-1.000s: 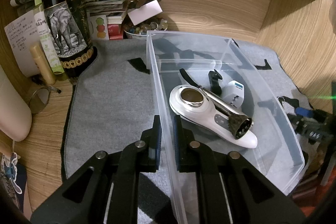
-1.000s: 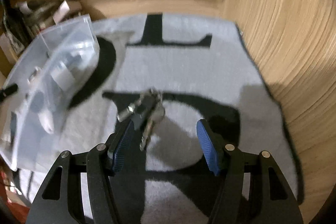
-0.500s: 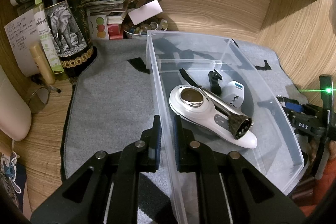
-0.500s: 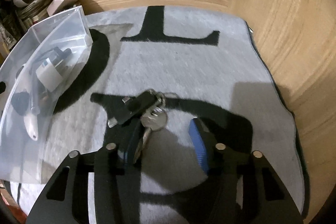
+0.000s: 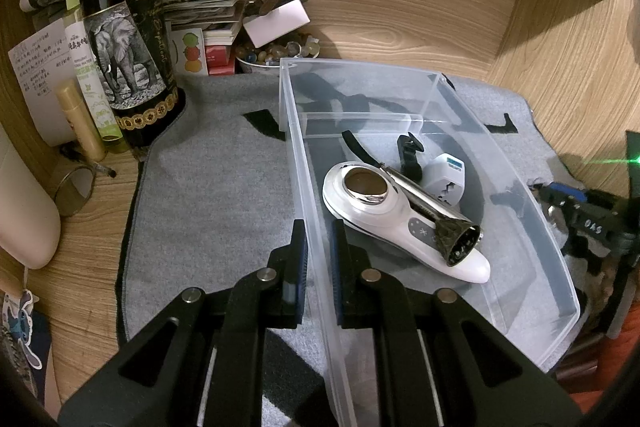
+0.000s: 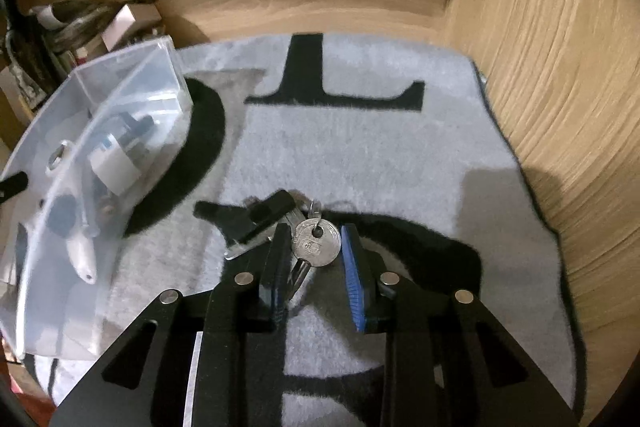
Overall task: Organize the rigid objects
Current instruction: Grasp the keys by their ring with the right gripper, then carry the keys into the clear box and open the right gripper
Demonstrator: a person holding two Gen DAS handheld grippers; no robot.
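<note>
A clear plastic bin (image 5: pixel 556 283) stands on the grey mat. My left gripper (image 5: pixel 318 233) is shut on the bin's near left wall. Inside lie a white handheld device (image 5: pixel 384 219), a metal corkscrew (image 5: pixel 432 211), a white plug adapter (image 5: pixel 448 177) and a black strap (image 5: pixel 410 157). In the right wrist view a bunch of keys (image 6: pixel 304 239) with a black fob lies on the mat. My right gripper (image 6: pixel 314 243) is around the round silver key, jaws narrowed but still apart from it. The bin (image 6: pixel 120 95) stands to its left.
A dark wine bottle (image 5: pixel 128 39) with an elephant label stands at the mat's far left, with tubes, papers and a bowl of stones (image 5: pixel 276 53) behind. Wooden walls (image 6: pixel 560 87) close the back and right. The right gripper (image 5: pixel 592 223) shows beyond the bin.
My right gripper has moved forward onto the keys and its jaws have narrowed around the silver key. My left gripper has stayed shut on the bin wall.
</note>
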